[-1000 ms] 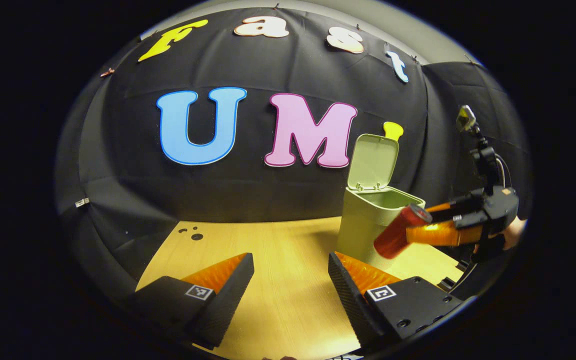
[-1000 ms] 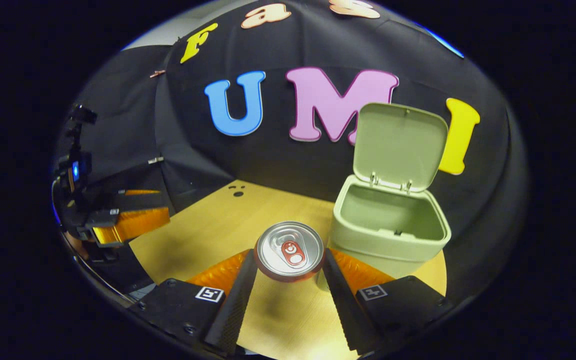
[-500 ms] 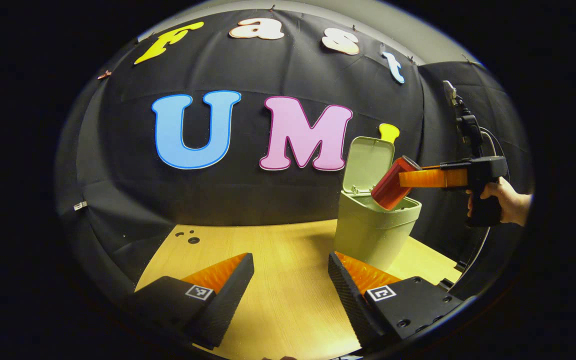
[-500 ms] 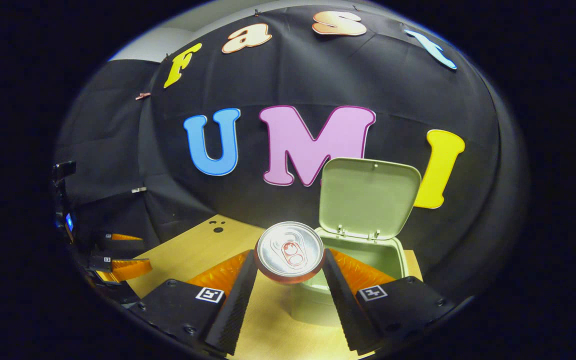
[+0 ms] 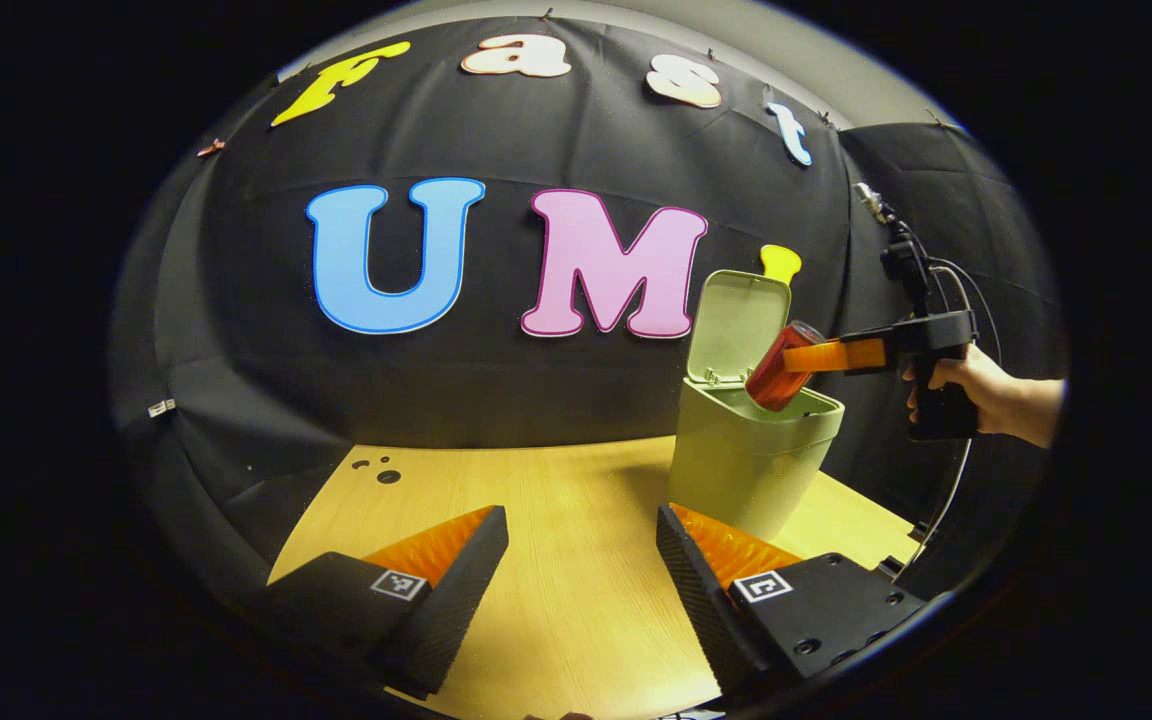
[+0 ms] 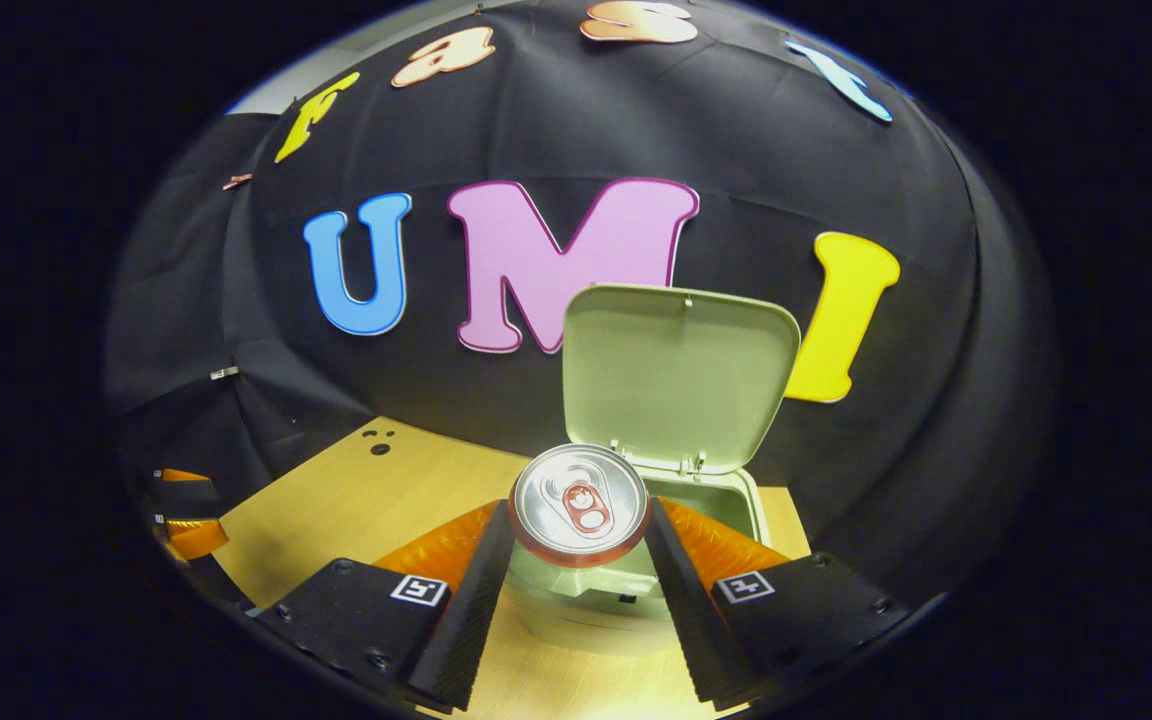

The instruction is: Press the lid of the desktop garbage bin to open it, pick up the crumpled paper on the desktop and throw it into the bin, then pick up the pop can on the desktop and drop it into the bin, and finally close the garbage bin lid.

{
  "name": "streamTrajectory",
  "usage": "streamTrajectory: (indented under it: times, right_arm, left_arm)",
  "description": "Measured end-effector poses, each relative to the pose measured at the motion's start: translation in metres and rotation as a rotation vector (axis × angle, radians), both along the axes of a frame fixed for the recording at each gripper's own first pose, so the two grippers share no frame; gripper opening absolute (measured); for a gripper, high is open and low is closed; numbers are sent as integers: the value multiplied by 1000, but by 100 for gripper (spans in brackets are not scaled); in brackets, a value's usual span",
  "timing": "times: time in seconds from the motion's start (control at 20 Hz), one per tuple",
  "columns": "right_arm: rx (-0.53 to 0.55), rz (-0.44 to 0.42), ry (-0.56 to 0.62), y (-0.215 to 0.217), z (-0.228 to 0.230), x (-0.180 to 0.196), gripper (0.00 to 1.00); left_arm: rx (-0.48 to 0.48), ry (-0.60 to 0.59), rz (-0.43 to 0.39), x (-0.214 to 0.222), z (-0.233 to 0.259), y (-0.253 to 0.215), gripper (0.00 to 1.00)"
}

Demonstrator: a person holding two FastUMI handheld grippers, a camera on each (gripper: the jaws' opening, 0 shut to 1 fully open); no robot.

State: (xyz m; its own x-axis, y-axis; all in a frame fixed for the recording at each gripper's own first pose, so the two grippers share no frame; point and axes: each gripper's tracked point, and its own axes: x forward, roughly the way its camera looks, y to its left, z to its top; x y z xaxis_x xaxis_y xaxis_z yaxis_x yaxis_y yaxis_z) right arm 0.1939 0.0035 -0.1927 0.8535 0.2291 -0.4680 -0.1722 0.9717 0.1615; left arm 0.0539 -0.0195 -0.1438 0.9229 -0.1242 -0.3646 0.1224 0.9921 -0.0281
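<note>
Bin (image 6: 576, 585) interior mostly hidden behind can (image 6: 581, 503). Can pinched between right gripper (image 6: 578, 540) jaws, over bin mouth, lid (image 6: 681, 375) up. Left gripper (image 5: 581, 560) jaws spread, empty, near bin.

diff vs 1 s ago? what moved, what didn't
The right claw, shut on the pop can throughout, carried it from low beside the bin up and over the bin's opening. Nothing was released. The lid stayed raised, and the left claw stayed open above the desktop.
</note>
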Motion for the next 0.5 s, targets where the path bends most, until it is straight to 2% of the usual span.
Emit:
streamTrajectory:
  times: [0.2,0.4,0.45,0.5]
  right_arm:
    - [37,-24,115,-2,-36,10,82]
    - [12,-3,189,2,-63,14,82]
    - [6,2,200,4,-67,13,82]
    - [2,3,209,5,-72,16,82]
  left_arm:
    - [1,6,3,-2,-2,1,96]
    - [5,14,9,-5,-5,4,96]
    - [5,15,12,-5,-6,4,99]
    - [4,17,15,-5,-6,5,96]
